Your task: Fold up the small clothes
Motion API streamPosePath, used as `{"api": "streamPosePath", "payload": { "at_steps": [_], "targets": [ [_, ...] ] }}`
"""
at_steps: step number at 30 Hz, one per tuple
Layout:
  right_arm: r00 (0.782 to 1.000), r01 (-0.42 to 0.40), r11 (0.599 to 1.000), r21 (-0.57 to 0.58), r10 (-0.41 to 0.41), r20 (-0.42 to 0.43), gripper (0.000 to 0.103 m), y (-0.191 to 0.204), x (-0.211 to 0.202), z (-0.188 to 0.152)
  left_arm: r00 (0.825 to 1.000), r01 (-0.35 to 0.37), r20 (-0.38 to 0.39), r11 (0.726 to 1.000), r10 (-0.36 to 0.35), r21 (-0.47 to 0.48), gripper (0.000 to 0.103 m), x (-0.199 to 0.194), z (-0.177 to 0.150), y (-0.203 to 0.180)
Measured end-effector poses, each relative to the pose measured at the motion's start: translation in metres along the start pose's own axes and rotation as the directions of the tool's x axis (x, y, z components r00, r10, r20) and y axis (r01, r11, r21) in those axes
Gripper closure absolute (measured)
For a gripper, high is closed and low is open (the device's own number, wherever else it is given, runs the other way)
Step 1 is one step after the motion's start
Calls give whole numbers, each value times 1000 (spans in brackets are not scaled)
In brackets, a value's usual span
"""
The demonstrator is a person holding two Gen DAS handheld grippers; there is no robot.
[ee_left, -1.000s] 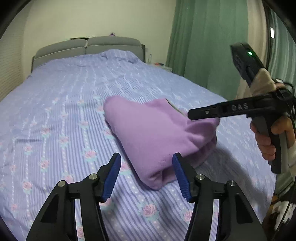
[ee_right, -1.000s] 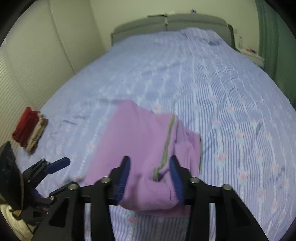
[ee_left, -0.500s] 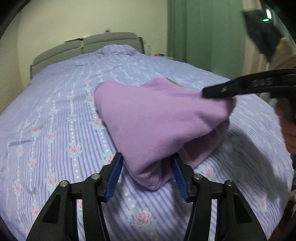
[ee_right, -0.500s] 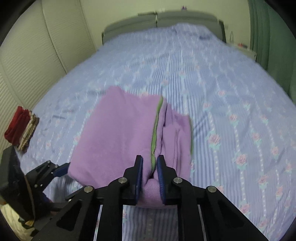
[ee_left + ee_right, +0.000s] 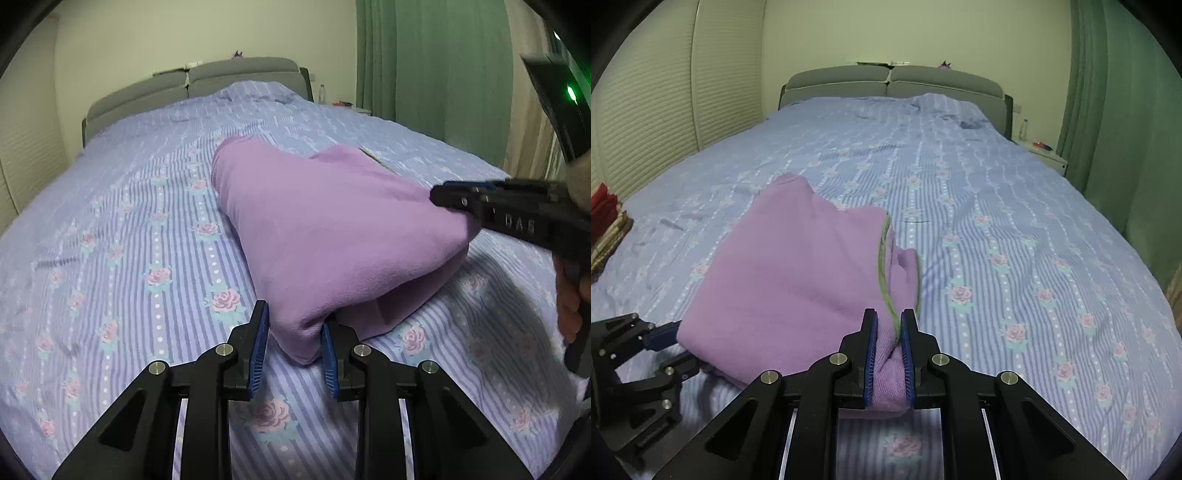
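On the flowered bedsheet [image 5: 1015, 229] lies the folded purple garment [image 5: 332, 236] — my right claw [image 5: 888, 354] is clamped on its near green-trimmed corner, my left claw [image 5: 293, 347] straddles another corner, blue pads [image 5: 258, 347] apart, barely touching.

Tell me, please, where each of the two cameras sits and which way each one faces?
Left wrist view: sits on the left gripper, looking along its fingers up the bed toward the headboard; the jaws straddle a corner of the purple garment, and the right gripper and hand show at right.
Right wrist view: sits on the right gripper, facing the headboard, jaws shut on the purple garment; the left gripper shows lower left.
Shared: garment, bed, headboard, green curtain.
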State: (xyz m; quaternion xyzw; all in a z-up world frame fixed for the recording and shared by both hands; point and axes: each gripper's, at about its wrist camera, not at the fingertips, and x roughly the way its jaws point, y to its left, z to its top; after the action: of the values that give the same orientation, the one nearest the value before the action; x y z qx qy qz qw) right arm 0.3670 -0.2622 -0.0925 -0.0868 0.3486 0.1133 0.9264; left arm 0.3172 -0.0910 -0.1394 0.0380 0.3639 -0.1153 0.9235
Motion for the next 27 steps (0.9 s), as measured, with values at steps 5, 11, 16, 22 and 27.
{"api": "streamPosePath", "payload": {
  "at_steps": [5,11,16,22,27],
  "targets": [
    [999,-21,998,51,22,-26,91,-8,13,-14,997,54,-46,995,-57,-84,74,8,-2,16],
    [999,-36,994,106,40,-29,91,-17,28,-28,991,102,-76,983,-114,-152,72,15,-6,27],
    [999,-28,985,169,32,-21,89,-17,25,-26,975,174,-114,972,-193,-156,69,-6,-7,39],
    [1000,-3,974,227,3,3,88,-17,17,-30,975,221,16,972,-221,-79,71,-44,26,54],
    [1000,-10,953,302,6,14,86,-22,17,-32,962,271,32,962,-270,-45,87,-22,68,52]
  ]
}}
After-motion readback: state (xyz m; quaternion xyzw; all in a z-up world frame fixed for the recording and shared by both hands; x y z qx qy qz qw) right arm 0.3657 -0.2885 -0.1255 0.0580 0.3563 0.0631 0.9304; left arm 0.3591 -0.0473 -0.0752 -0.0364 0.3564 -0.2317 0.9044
